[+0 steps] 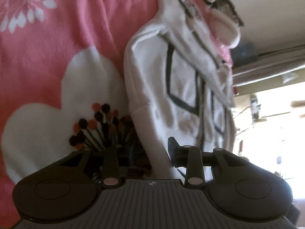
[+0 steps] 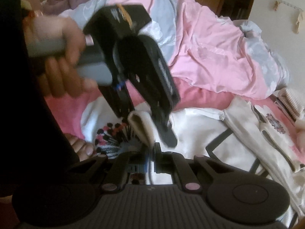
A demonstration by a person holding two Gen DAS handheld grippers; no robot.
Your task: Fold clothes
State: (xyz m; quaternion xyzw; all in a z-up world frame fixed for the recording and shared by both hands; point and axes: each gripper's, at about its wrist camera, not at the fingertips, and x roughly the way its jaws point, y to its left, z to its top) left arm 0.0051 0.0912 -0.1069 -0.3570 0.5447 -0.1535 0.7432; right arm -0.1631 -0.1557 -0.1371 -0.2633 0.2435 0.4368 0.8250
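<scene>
A cream garment (image 1: 183, 87) with dark line print lies on a pink flowered bedspread (image 1: 57, 47); it also shows in the right wrist view (image 2: 238, 133). My left gripper (image 1: 152, 152) is shut on the garment's ribbed hem edge, which runs down between its fingers. In the right wrist view the left gripper (image 2: 146, 126) shows from outside, held by a hand (image 2: 57, 57), pinching a folded cream edge (image 2: 141, 127). My right gripper (image 2: 150, 162) sits close below it; its fingers stand near together on the same edge.
A rumpled pink and grey duvet (image 2: 209, 57) is piled behind the garment. A bare foot (image 2: 82, 147) rests at the left. A pale wall (image 2: 282, 28) rises at the right, with a comb-like object (image 2: 293, 99) beside the bed.
</scene>
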